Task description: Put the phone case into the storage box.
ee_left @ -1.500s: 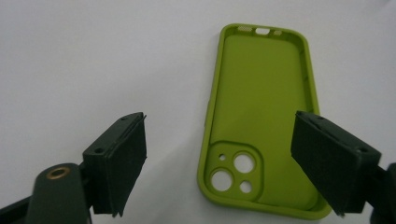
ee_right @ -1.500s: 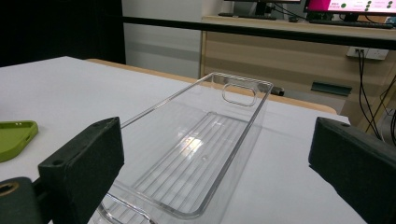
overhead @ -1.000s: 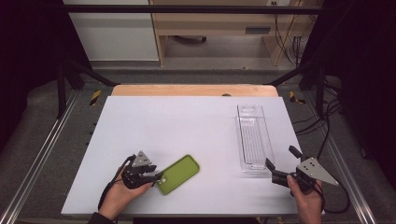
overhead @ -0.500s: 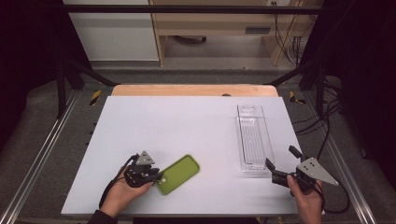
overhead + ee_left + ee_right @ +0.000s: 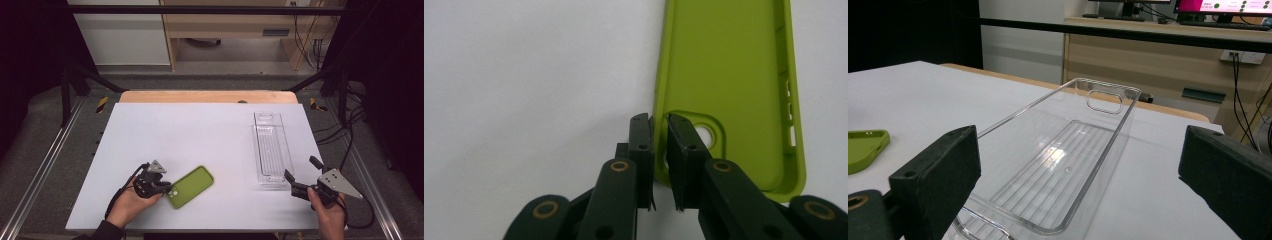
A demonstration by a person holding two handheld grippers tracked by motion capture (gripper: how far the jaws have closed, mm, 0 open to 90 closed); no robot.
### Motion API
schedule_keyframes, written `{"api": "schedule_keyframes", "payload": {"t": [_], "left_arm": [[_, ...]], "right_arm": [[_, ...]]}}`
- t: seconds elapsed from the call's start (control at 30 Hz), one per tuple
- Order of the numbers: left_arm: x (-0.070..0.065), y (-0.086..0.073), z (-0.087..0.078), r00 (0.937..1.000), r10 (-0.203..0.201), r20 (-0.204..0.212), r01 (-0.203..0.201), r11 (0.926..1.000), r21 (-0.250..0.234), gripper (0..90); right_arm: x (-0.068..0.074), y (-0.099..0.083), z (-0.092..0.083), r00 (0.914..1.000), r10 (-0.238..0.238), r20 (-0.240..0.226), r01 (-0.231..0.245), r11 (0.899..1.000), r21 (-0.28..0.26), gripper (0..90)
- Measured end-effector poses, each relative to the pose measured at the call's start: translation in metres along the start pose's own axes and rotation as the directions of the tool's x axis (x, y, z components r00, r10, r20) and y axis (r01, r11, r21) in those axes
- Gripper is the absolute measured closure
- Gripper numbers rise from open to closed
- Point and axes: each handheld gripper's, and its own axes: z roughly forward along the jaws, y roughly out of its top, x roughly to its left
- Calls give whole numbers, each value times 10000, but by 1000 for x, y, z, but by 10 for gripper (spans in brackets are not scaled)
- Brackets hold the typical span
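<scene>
High view. Your left gripper [image 5: 167, 188] sits at about 7 o'clock on the white table [image 5: 200, 130], its tips at the near corner of the green phone case [image 5: 190, 186], which lies flat and open side up, slanting up towards 2 o'clock. Your right gripper [image 5: 299, 177] rests at 5 o'clock, jaws spread wide, just short of the near end of the clear plastic tray [image 5: 272, 148], which runs lengthwise away from you on the right side of the table.

Left gripper view. The jaws have just been closing on the case [image 5: 729, 80]; they now pinch its side wall at the corner by the camera cutout, one pad outside the rim, the other inside the shell. The rest of the case stretches away towards 12 o'clock on the bare table [image 5: 524, 75].

Right gripper view. Your right gripper [image 5: 1078, 170] is released: its two jaws stand far apart at 8 and 4 o'clock with the tray [image 5: 1068, 150] ahead between them, untouched. The case [image 5: 865, 147] shows at 9 o'clock.
</scene>
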Motion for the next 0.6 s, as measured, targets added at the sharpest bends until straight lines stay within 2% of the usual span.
{"api": "schedule_keyframes", "payload": {"t": [0.17, 0.27, 0.3, 0.33, 0.6], "left_arm": [[2, -3, -1, 9999, -95, 132, 98, 9997, -210, 833], [1, -6, -2, 10000, -10, 19, 11, 9991, -431, 841], [0, -7, -3, 9999, 63, -138, -71, 9983, -574, 849], [0, -7, -4, 9992, 265, -290, -281, 9981, -540, 871], [-2, -3, -4, 9967, 590, -554, -616, 9970, -461, 877]], "right_arm": [[0, 0, 1, 10000, -34, 9, 34, 10000, 36, 38], [1, 0, 1, 10000, -1, -28, 1, 10000, 53, 38], [1, 0, 1, 10000, 2, -35, -2, 10000, 34, 38], [1, 0, 1, 10000, -2, -20, 2, 10000, 56, 38], [2, 0, 1, 9999, -125, -16, 125, 9999, 78, 38]]}}
